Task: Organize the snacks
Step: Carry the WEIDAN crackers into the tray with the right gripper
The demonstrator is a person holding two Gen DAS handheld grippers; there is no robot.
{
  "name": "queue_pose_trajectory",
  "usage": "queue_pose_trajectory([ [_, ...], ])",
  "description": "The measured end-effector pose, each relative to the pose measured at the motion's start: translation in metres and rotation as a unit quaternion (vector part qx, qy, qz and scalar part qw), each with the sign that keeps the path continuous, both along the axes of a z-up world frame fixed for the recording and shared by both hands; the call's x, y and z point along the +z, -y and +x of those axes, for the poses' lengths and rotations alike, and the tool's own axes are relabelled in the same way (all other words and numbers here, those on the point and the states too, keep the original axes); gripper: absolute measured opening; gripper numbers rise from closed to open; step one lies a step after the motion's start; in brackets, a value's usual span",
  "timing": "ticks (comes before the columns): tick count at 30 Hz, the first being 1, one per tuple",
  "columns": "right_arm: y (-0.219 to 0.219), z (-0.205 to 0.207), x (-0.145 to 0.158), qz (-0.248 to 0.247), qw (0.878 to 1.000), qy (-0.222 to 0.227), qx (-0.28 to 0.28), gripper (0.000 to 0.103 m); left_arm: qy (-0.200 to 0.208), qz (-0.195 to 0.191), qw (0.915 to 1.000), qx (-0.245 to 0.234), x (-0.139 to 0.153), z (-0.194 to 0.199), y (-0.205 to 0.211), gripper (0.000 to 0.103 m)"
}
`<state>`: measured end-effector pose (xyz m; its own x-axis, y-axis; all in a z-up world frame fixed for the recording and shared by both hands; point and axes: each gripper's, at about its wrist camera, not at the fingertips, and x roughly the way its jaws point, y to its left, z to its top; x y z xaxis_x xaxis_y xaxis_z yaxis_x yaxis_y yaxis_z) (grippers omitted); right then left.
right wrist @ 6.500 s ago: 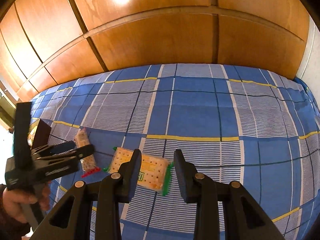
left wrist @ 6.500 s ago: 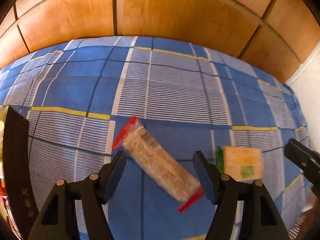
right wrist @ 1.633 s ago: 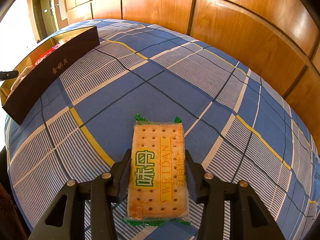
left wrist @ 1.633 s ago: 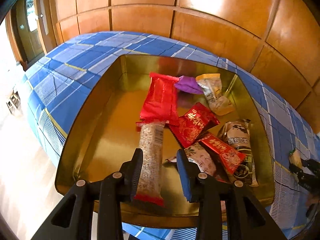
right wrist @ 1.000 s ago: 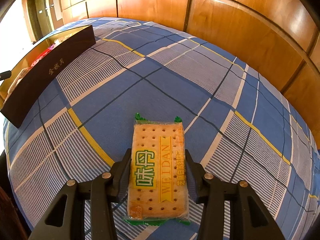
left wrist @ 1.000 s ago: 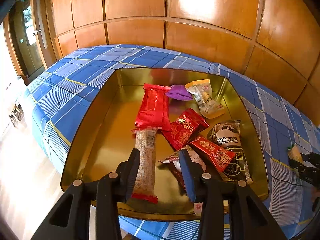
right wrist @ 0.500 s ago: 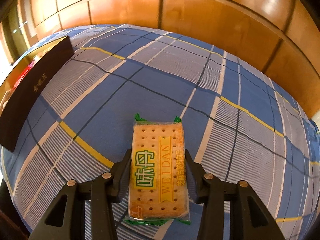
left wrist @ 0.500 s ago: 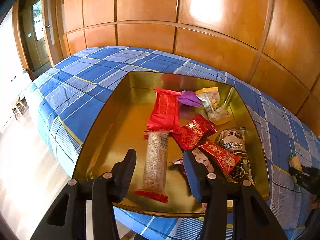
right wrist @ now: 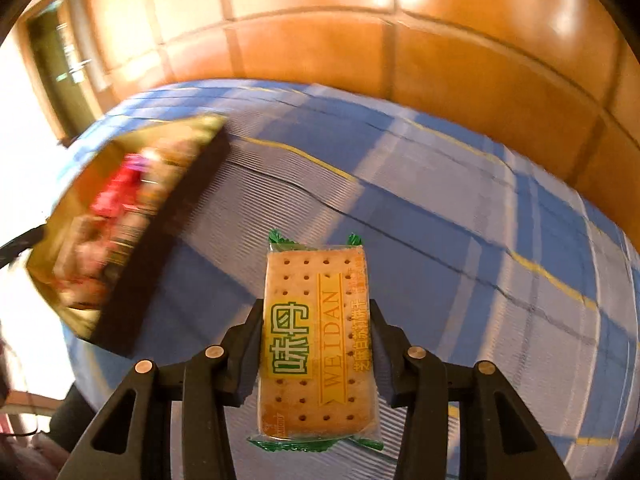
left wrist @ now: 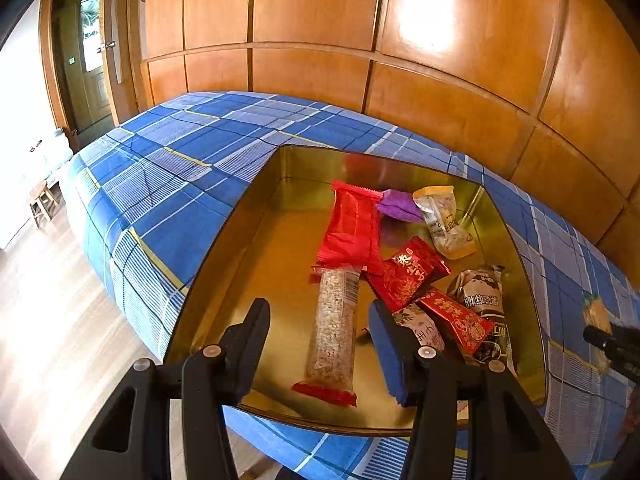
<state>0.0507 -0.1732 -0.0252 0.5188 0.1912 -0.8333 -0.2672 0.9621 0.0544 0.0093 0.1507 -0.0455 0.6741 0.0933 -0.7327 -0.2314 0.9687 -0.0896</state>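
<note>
The left tool (left wrist: 320, 344) hangs over the near edge of a gold-lined box (left wrist: 256, 240), its jaws opening, with neither pad touching anything. Between and just beyond its fingers lies a long clear grain bar with red ends (left wrist: 332, 332), flat on the box floor and pointing away from the tool. Ahead of that bar lies a red packet (left wrist: 352, 228), and beyond it to the right a purple sachet (left wrist: 400, 206) and a pale yellow packet (left wrist: 444, 222) sit near the far wall. To the right of the tool's right finger are a red packet with gold print (left wrist: 408, 272), a smaller red packet (left wrist: 456, 320), a dark-labelled packet (left wrist: 482, 296) and a pale printed one (left wrist: 420, 330) partly behind that finger. The box rests on a surface covered by a blue checked cloth (left wrist: 168, 176); I cannot tell whether it is a bed or a worktop. Wooden wall panels (left wrist: 440, 92) stand beyond. The right tool (right wrist: 318, 354) is closed on a cracker packet with green lettering (right wrist: 316, 344), both pads pressing its long edges, the packet held flat and lifted clear of the cloth, its green crimped end pointing away from the tool. From this tool the box lies ahead to the left, blurred, its dark outer wall facing the tool. In the left wrist view the right tool shows at the far right edge, beside the box, with the cracker packet in it.
</note>
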Motion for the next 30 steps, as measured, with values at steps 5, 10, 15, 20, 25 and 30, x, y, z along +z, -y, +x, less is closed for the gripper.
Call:
queue_pose_trajectory([
  [5,-0.071,0.004,0.027,0.018,0.996,0.026,0.082,0.047,0.004,0.000,1.0000,0.006,0.002,-0.002,-0.005,0.052],
  [10,-0.125,0.009,0.037,0.026,0.990,0.032,0.137,0.047,0.007,0.002,0.9999,0.013,0.003,-0.006,-0.012,0.052],
  [15,-0.161,0.013,0.040,0.034,0.986,0.033,0.163,0.047,0.009,0.004,0.9998,0.016,0.002,-0.007,-0.016,0.052],
  [20,-0.192,0.031,0.017,0.024,0.985,0.010,0.168,0.047,0.006,0.002,0.9999,0.013,0.000,-0.007,-0.016,0.052],
  [25,-0.208,0.045,-0.021,0.005,0.985,-0.042,0.165,0.048,-0.001,0.001,0.9999,0.011,-0.005,-0.005,-0.015,0.052],
  [30,-0.205,0.044,-0.020,0.025,0.983,-0.040,0.175,0.051,-0.006,-0.002,0.9999,0.012,-0.009,-0.004,-0.015,0.052],
])
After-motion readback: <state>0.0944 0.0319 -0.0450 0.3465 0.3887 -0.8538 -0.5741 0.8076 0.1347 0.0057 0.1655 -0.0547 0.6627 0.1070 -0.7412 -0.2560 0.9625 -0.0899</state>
